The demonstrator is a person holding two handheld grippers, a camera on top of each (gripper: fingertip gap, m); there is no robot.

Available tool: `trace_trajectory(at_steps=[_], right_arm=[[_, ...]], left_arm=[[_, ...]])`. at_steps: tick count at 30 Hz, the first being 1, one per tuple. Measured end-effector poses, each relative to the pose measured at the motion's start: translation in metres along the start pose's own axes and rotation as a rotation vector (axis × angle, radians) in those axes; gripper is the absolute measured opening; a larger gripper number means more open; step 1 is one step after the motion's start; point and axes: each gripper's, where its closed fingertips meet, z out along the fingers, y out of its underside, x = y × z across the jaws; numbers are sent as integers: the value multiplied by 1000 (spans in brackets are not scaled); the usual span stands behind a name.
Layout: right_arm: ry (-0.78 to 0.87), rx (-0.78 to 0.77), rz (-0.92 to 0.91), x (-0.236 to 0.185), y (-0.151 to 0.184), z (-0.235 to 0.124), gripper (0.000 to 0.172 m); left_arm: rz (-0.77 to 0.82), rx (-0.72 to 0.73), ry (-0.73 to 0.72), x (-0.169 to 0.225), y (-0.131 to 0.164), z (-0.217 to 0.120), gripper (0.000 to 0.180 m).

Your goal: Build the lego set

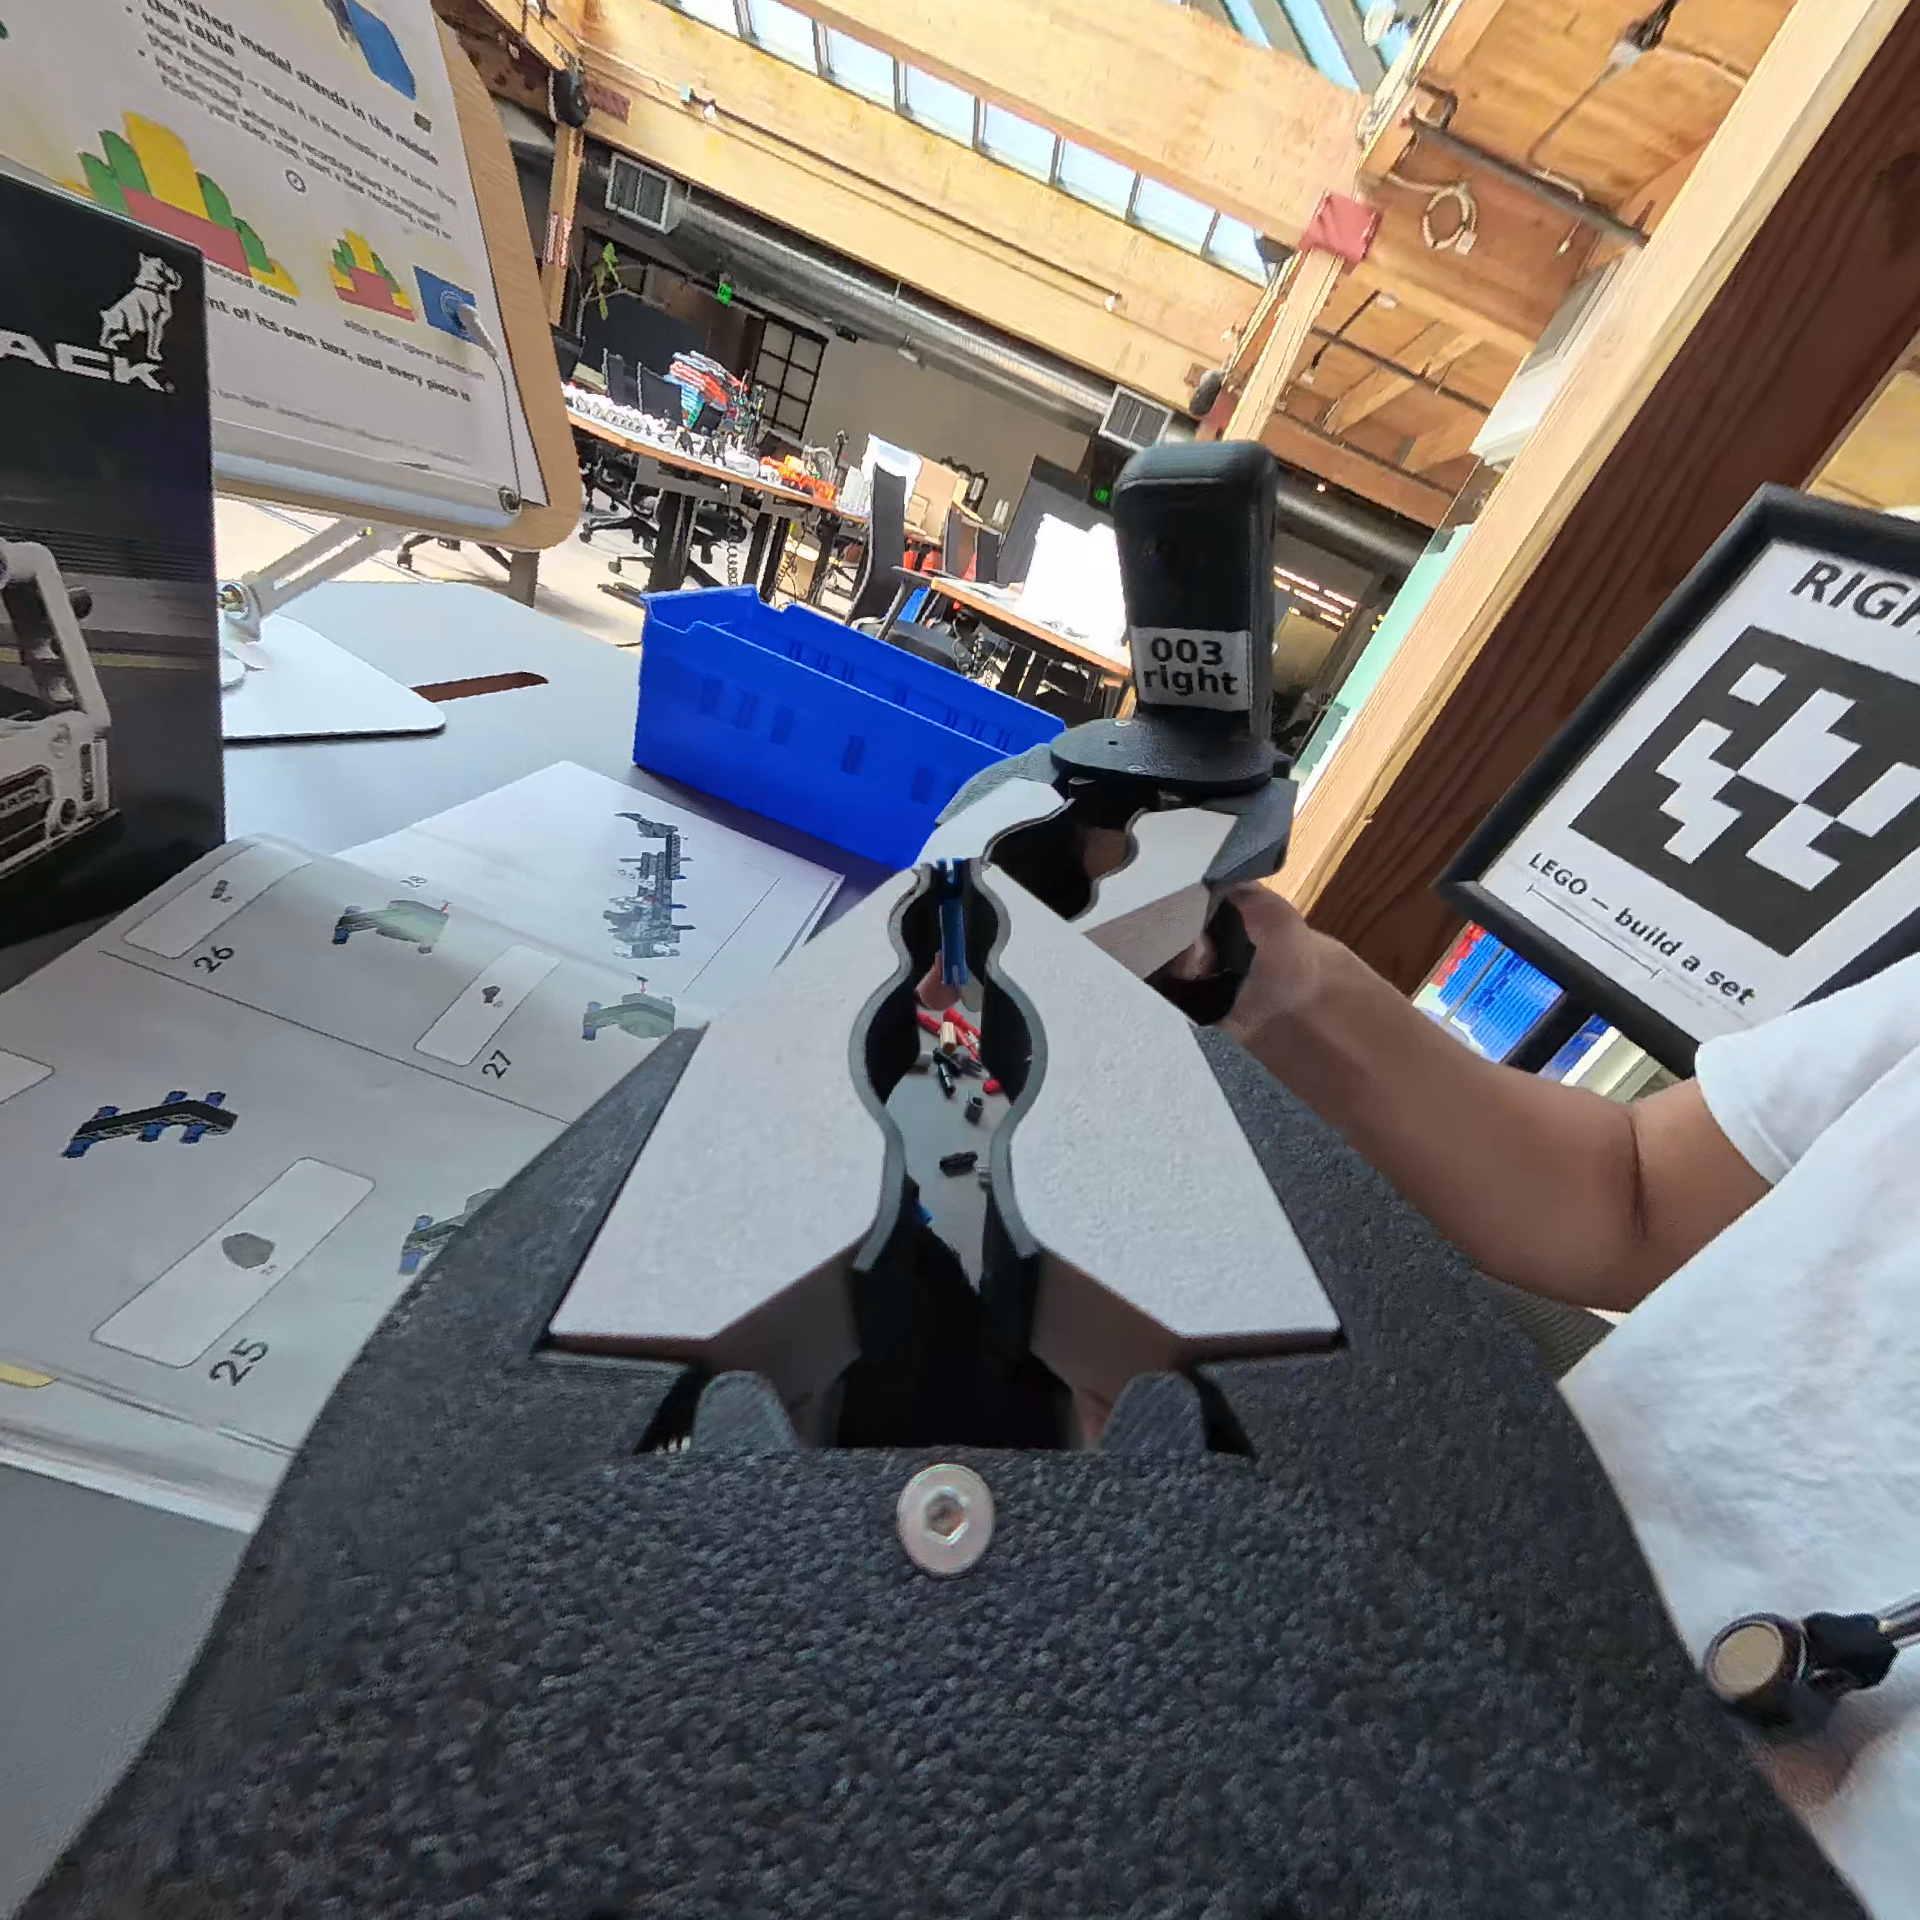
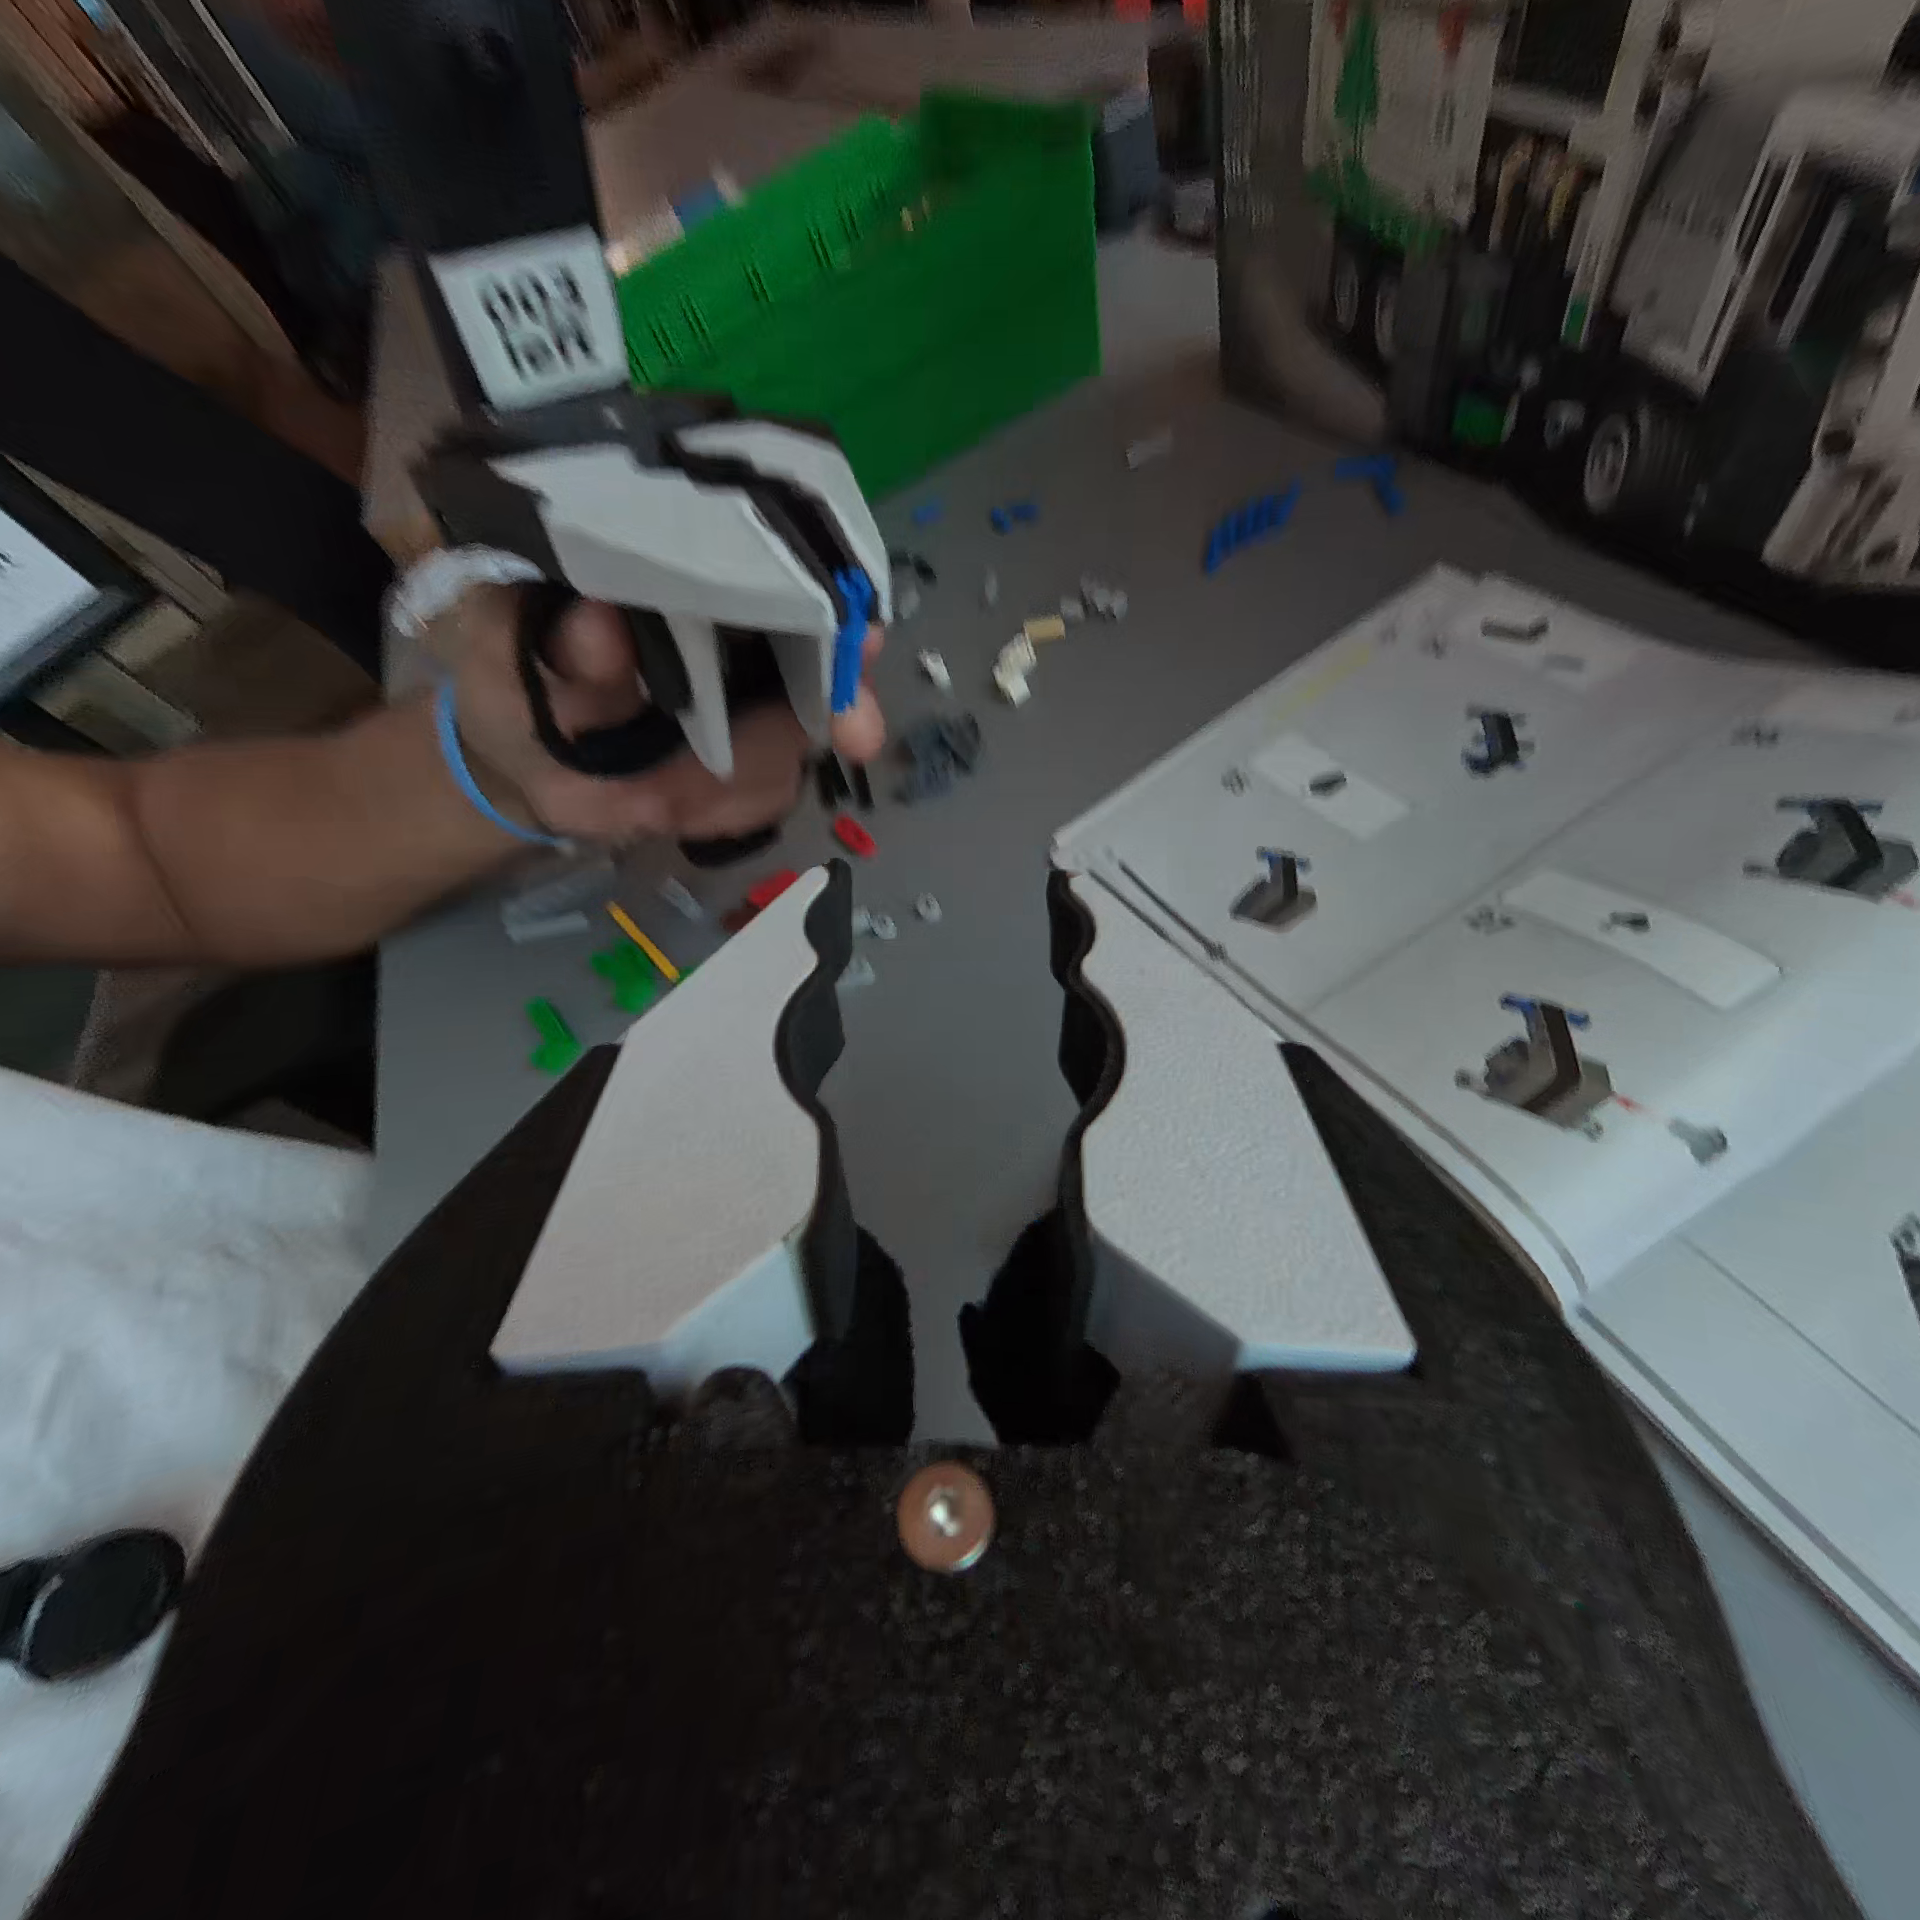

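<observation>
My left gripper (image 1: 951,875) is shut on a slim blue pin piece (image 1: 951,925), pinched at the fingertips and hanging down between them. The right wrist view shows the same gripper (image 2: 857,608) raised above the table, with the blue pin (image 2: 847,649) sticking down from its tips. My right gripper (image 2: 945,881) is open and empty over the grey table (image 2: 966,1091), with nothing between its pads. In the left wrist view the right gripper (image 1: 1049,862) is just beyond my left fingertips, its jaws apart. Small loose pieces (image 2: 940,743) lie scattered on the table below.
An open instruction booklet (image 2: 1507,935) lies at the right, also seen in the left wrist view (image 1: 312,997). A green bin (image 2: 883,301) and a blue bin (image 1: 831,727) stand farther back. A truck set box (image 2: 1558,260), a framed marker sign (image 1: 1766,769) and a person's arm (image 1: 1455,1143) are close by.
</observation>
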Motion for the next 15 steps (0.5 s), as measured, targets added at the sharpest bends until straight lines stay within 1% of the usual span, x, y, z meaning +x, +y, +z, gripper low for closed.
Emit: trace_trajectory(at_steps=[1,3,5,7,9,10,12,13,15], right_arm=[[-22,78,0,-8,-14,0,37],[-12,144,-44,-17,-27,3,35],[14,161,-79,-20,-32,8,28],[4,190,-93,-25,-38,10,23],[19,179,-94,-23,-37,11,6],[37,166,-116,-21,-35,11,5],[48,91,-186,-19,-27,10,5],[73,10,-250,-15,-20,9,4],[141,-163,-461,-7,-7,4,4]], left_arm=[[-11,16,1,0,-2,-1,2],[-25,34,8,1,-4,-1,2],[-46,56,17,3,-7,-1,2],[-46,53,21,4,-7,0,2],[-29,43,14,4,-6,0,2],[-18,31,12,4,-4,0,2],[39,-47,19,6,4,-1,3],[95,-112,11,6,12,-2,4],[245,-233,-35,1,25,-6,18]])
